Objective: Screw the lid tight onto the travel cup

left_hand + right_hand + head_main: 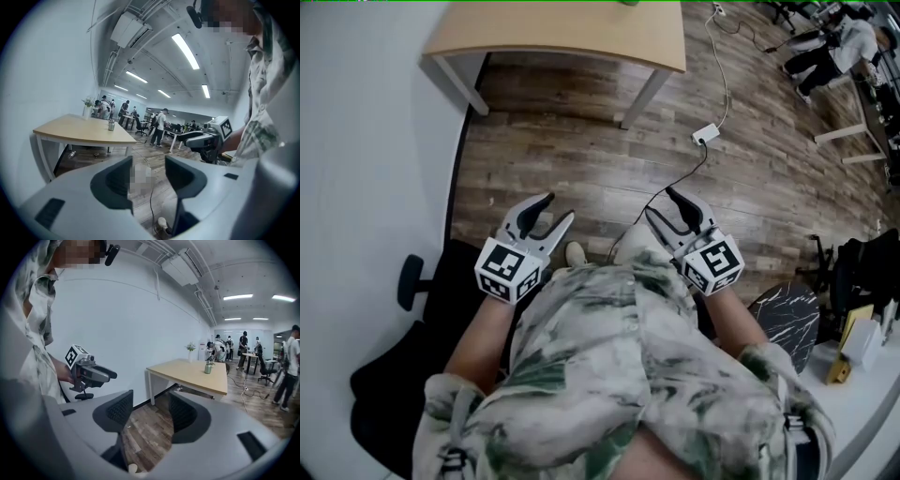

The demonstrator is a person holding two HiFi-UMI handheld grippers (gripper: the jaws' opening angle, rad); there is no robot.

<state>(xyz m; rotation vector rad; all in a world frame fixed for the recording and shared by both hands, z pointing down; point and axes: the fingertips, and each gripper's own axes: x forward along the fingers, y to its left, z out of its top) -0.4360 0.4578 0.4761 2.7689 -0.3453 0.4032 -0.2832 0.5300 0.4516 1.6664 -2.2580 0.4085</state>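
Grey moulded jaws of the left gripper [149, 163] stand apart with nothing between them but open floor, and the right gripper [150, 398] is likewise spread and empty, its dark inner pads [116, 411] ribbed with a fine grid. Both are held low in front of the person's patterned shirt [619, 356], well short of the table [187, 375]. That table has a pale, smooth wooden top with a rounded corner on white metal legs, and the travel cup [208, 367] stands upright on it, near the far side of the top, alone apart from a small plant at the table's far end. From here the cup is a small, greyish-green cylinder with a dull sheen; whether its lid already sits on it is too small to tell. It looks rigid and probably metal, so it should bear a firm squeeze without denting, but a smooth round wall may slip against the pads and, if empty, it is likely light enough to tip or spin. One gripper would do best clamping the body around its middle while the other takes the lid across its rim. Under and before the table runs grey-brown plank flooring [581, 159], matte and grained, crossed by a thin cable [719, 75].
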